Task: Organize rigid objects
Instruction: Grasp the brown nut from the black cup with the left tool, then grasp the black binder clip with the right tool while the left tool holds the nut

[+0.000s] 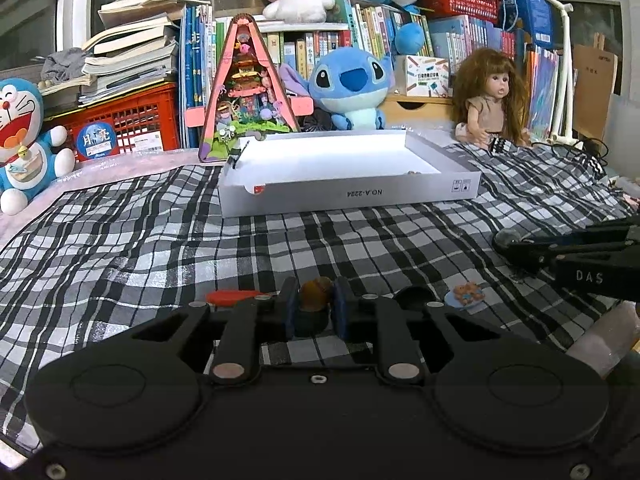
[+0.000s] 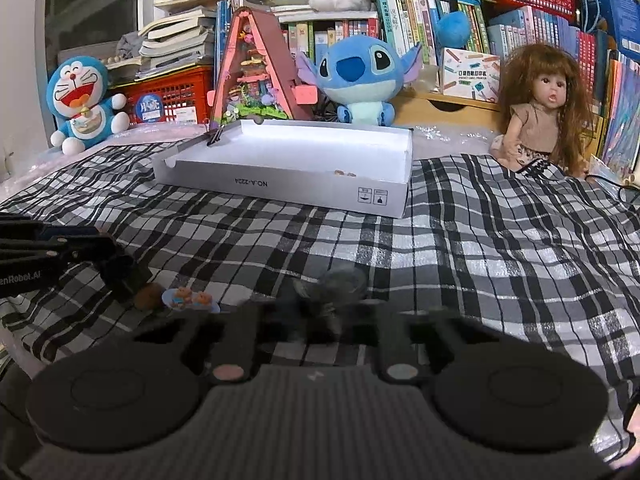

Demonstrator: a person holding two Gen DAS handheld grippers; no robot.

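Observation:
My left gripper (image 1: pixel 315 306) is low on the checked cloth, its blue pads shut on a small brown figurine (image 1: pixel 316 294); it also shows in the right wrist view (image 2: pixel 146 295). A blue badge with bears (image 1: pixel 465 295) lies just right of it, also seen from the right wrist (image 2: pixel 188 299). A red flat piece (image 1: pixel 232 297) lies left of the fingers. My right gripper (image 2: pixel 334 300) is blurred and holds a clear round object (image 2: pixel 340 282); from the left it shows at the right edge (image 1: pixel 510 242). A white shallow box (image 1: pixel 348 194) stands beyond.
Plush toys, a doll (image 1: pixel 490 100), a pink triangular model house (image 1: pixel 248 92), red crates and rows of books line the back. A black clip (image 2: pixel 216 136) sits on the box's far left corner. Small items (image 2: pixel 344 173) lie in the box's near right corner.

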